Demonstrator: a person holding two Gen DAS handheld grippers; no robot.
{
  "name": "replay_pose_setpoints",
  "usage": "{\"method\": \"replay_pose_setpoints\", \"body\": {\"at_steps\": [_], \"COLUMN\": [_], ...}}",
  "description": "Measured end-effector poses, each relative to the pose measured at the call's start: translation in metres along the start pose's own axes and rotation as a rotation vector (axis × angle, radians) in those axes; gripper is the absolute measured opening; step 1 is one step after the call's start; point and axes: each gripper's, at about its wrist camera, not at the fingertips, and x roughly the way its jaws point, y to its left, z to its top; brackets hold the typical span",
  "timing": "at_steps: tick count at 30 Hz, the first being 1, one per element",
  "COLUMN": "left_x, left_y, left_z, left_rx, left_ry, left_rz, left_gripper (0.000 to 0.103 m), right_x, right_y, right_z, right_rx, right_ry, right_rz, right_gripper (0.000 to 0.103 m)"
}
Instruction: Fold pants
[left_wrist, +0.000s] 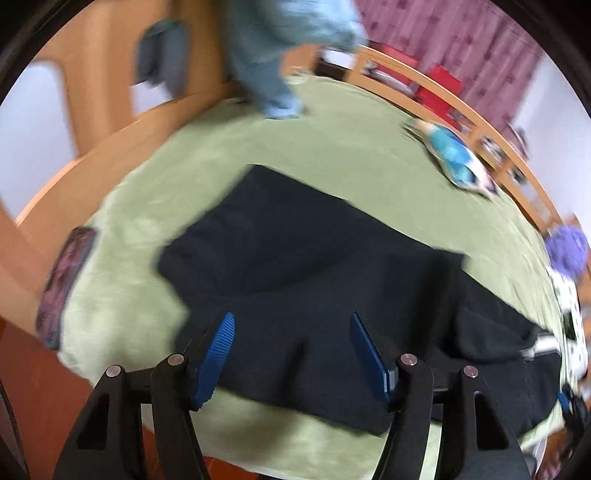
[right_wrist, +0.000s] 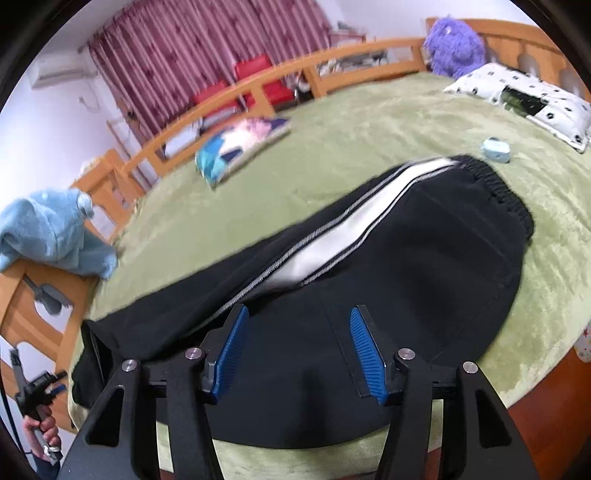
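Black pants (left_wrist: 314, 280) lie flat on the green blanket (left_wrist: 332, 147) of a bed. In the right wrist view the pants (right_wrist: 424, 258) show a white side stripe (right_wrist: 332, 240) and an elastic waistband (right_wrist: 498, 184) at the far right. My left gripper (left_wrist: 291, 321) is open and empty, above the leg end of the pants. My right gripper (right_wrist: 297, 317) is open and empty, above the hip part near the bed's front edge. The left gripper also shows at the far left of the right wrist view (right_wrist: 37, 387), held in a hand.
A light blue garment (right_wrist: 48, 232) hangs over the wooden footboard. A blue and pink cushion (right_wrist: 240, 144), a small blue case (right_wrist: 496, 149), a spotted pillow (right_wrist: 528, 99) and a purple plush (right_wrist: 456, 44) lie on the bed. A dark phone-like slab (left_wrist: 64, 284) lies at the blanket's left edge.
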Motion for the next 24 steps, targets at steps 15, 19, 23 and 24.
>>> {"method": "replay_pose_setpoints", "body": {"at_steps": [15,19,23,24], "left_x": [0.074,0.069,0.072,0.074], "left_y": [-0.118,-0.083,-0.053,-0.054], "left_z": [-0.008,0.040,0.098,0.109], "left_rx": [0.334,0.201,0.122,0.122], "left_ry": [-0.023,-0.052,-0.079,-0.072], "left_rz": [0.177,0.122,0.056,0.037], "left_gripper": [0.005,0.006,0.006,0.006], "right_x": [0.028,0.033,0.040,0.041], "right_y": [0.029,0.024,0.024,0.024], "right_z": [0.001,0.003,0.005,0.005], "right_rx": [-0.123,-0.086,-0.075,-0.077], "right_ry": [0.016,0.030,0.052,0.051], "right_rz": [0.039,0.045,0.033,0.031], "right_gripper": [0.057,0.057,0.057,0.057]}}
